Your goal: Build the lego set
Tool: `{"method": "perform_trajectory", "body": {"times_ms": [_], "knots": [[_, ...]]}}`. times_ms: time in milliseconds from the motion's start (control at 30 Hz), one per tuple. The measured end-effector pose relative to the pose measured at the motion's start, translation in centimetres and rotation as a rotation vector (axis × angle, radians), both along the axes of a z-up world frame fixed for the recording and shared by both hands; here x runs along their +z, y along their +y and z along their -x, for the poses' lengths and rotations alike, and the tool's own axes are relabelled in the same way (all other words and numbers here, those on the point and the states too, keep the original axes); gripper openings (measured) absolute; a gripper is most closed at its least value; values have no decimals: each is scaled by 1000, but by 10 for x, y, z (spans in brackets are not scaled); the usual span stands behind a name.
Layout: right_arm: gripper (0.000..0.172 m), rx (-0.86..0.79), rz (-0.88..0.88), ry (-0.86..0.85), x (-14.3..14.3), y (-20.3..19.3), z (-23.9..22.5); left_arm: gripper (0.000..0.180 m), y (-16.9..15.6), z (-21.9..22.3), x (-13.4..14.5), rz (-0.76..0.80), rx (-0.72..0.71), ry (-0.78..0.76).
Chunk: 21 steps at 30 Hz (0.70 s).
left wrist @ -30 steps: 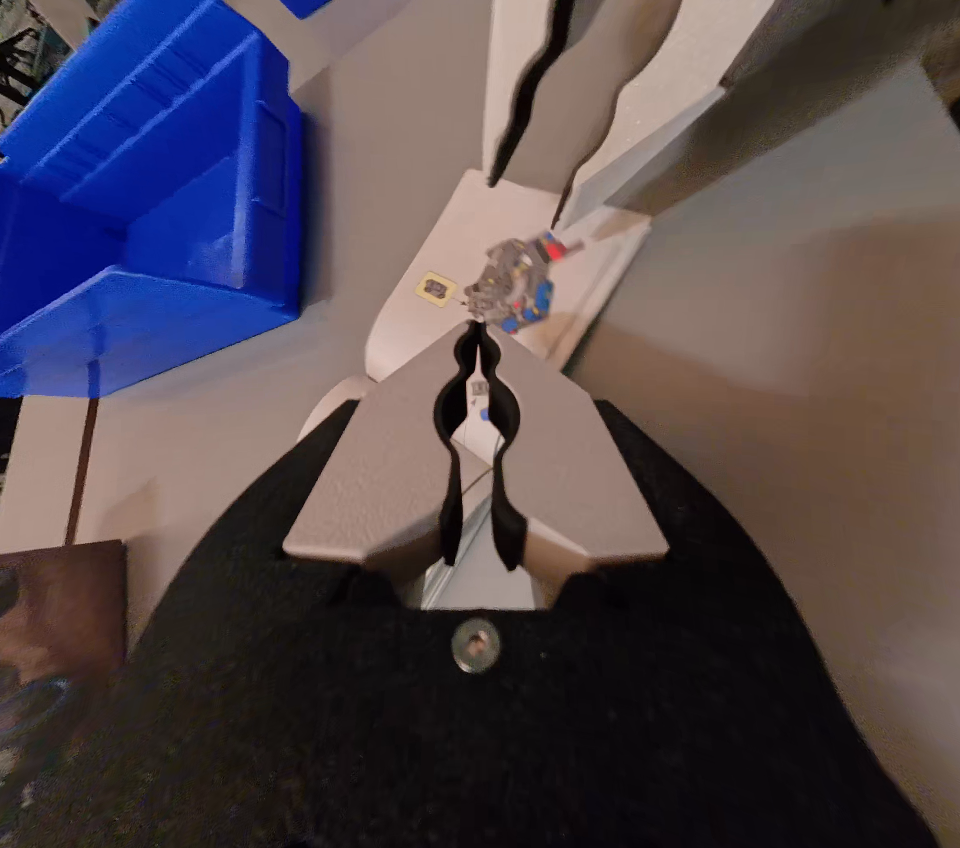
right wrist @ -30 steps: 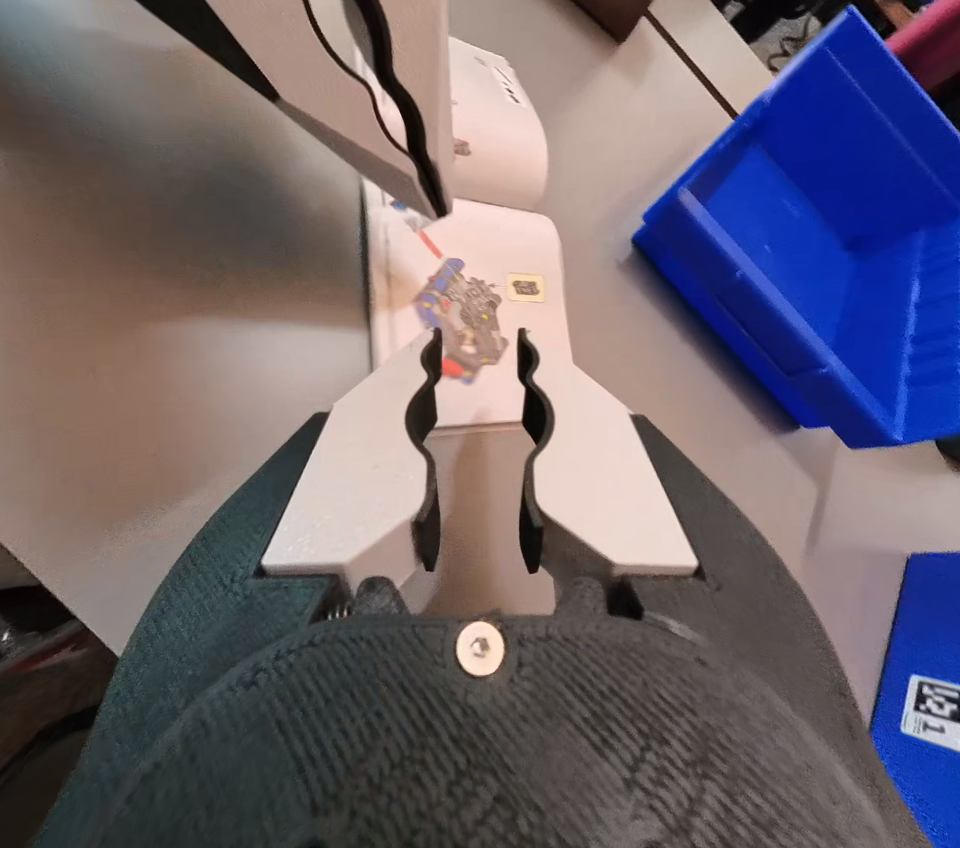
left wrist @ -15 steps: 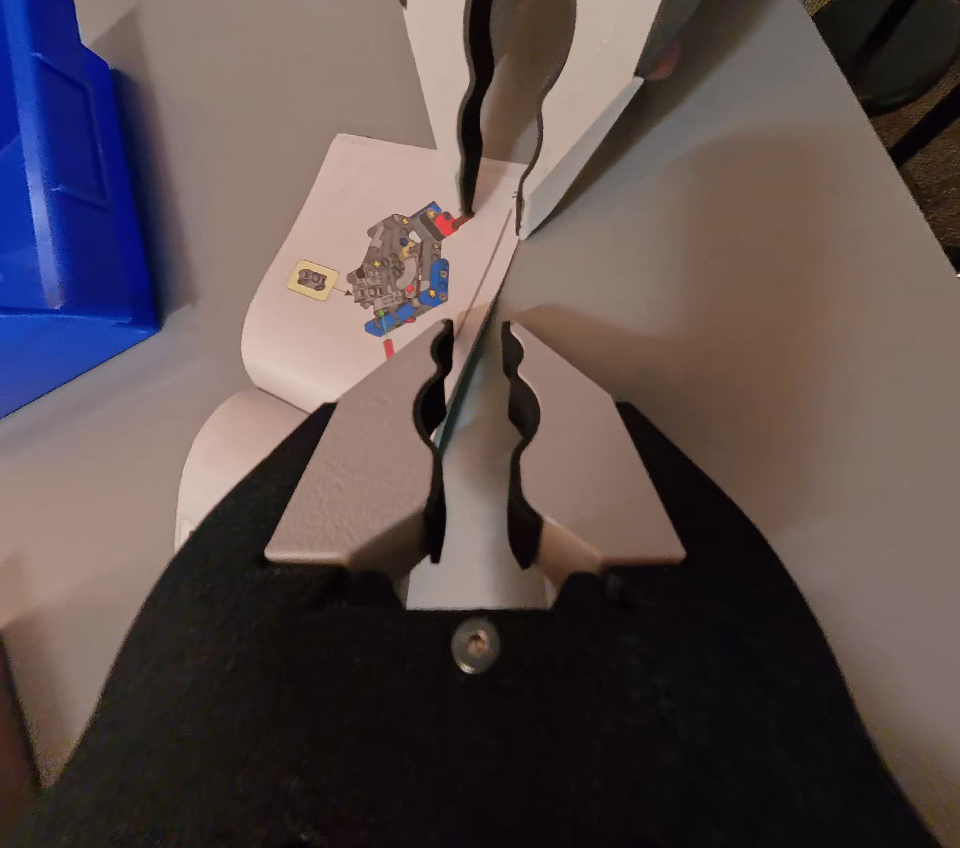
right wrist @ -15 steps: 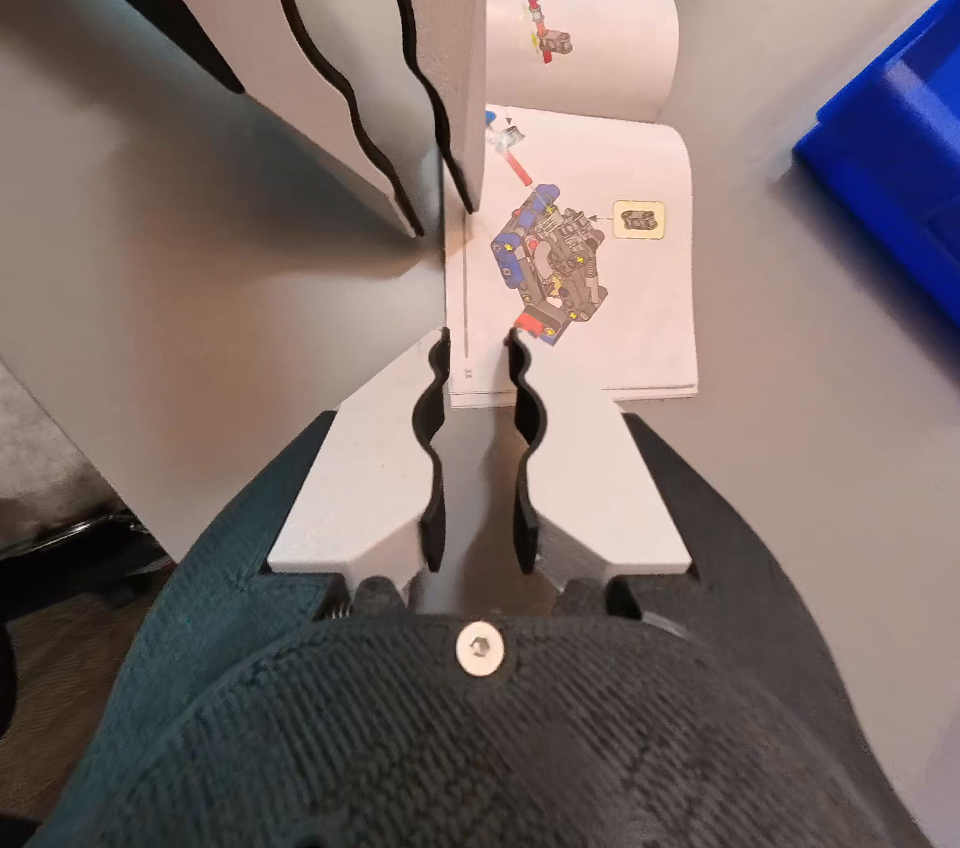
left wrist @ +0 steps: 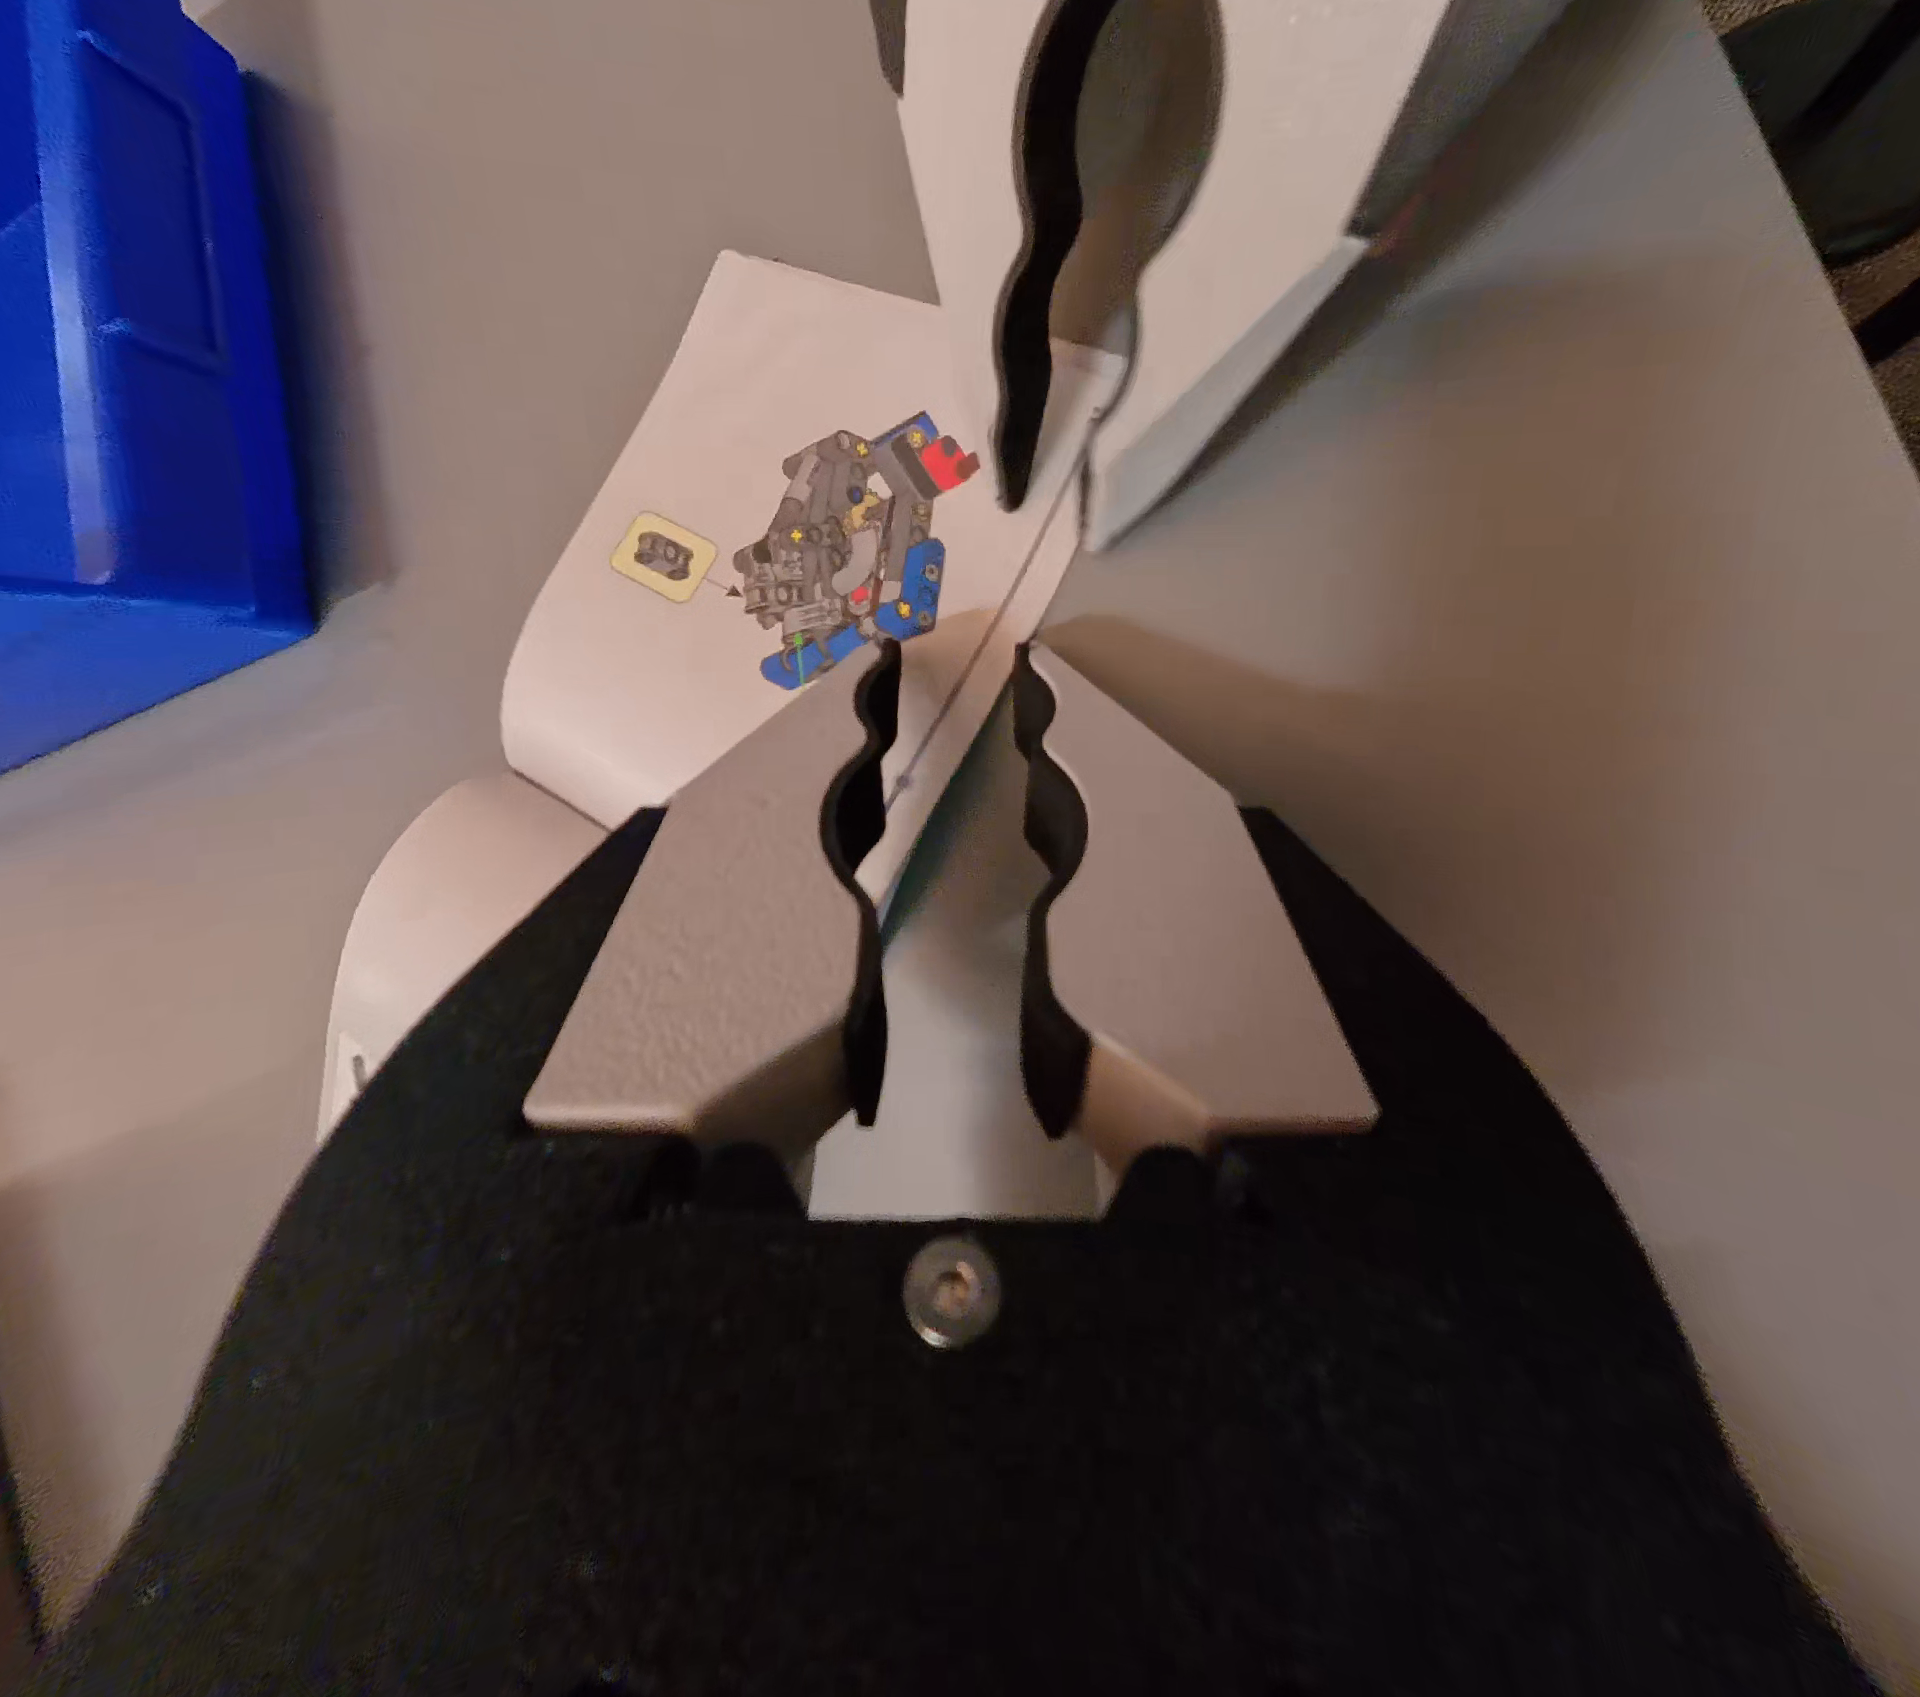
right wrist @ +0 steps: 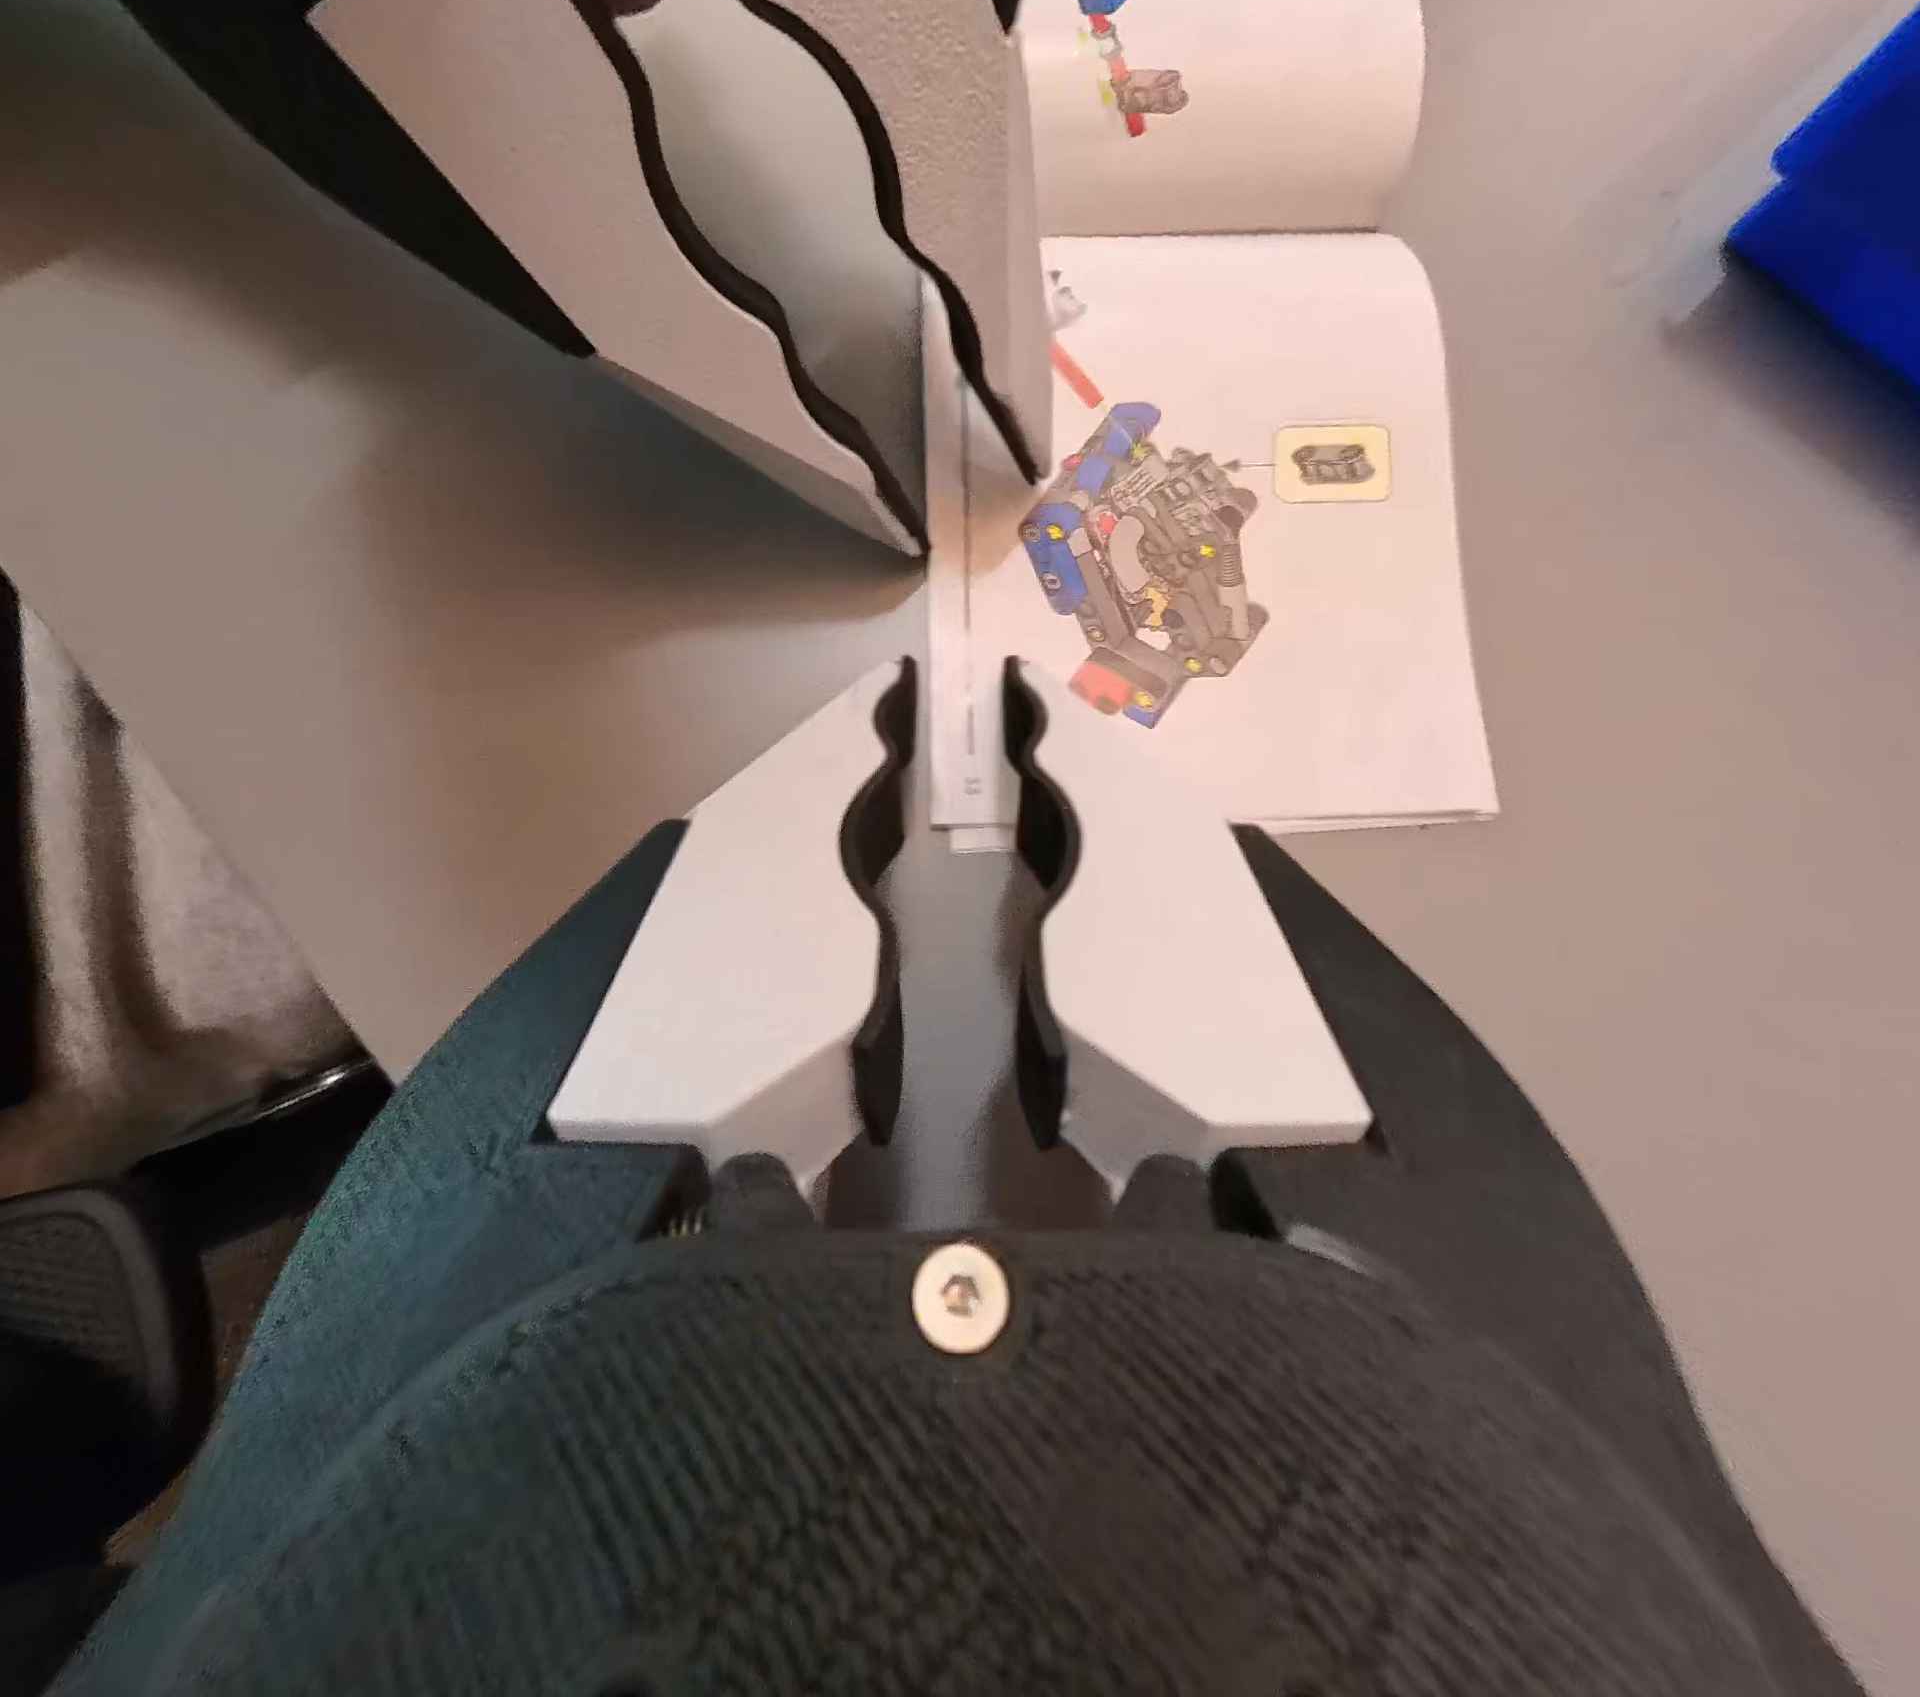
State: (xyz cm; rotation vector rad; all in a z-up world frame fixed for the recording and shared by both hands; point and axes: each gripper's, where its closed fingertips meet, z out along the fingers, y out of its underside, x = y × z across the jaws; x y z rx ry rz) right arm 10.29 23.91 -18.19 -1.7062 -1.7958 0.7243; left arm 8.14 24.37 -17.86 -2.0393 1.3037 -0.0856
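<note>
Both claws, left [left wrist: 956,660] and right [right wrist: 956,671], gape over an open booklet [right wrist: 1299,660]; the blue bin's [left wrist: 125,359] contents are hidden.

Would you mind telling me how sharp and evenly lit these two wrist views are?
Left wrist view: warm light, soft shadows on the table, booklet fairly sharp, blue bin slightly smeared. Right wrist view: the other gripper's fingers blurred, wide-angle bending at the edges.

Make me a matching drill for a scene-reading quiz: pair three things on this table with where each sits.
Things:
1. open white instruction booklet
2. blue plastic bin
3. left gripper

Places:
a. at the table's far-left side in the left wrist view
b. lying flat on the grey table
c. jaws parted above the booklet's edge

Pairs: 1-b, 2-a, 3-c
</note>
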Motion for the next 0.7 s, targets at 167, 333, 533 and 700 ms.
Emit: {"method": "perform_trajectory", "body": {"times_ms": [167,333,533,700], "knots": [[0,34,-30,4,0,-1,2,18,-1,2,0,3,10,-18],[0,53,-63,111,17,-1,11,18,0,6,7,-1,10,-32],[0,47,-89,162,26,3,13,17,3,6,5,-16,-19,4],[0,-4,-137,153,28,12,5,0,5,5,8,-31,-15,3]]}}
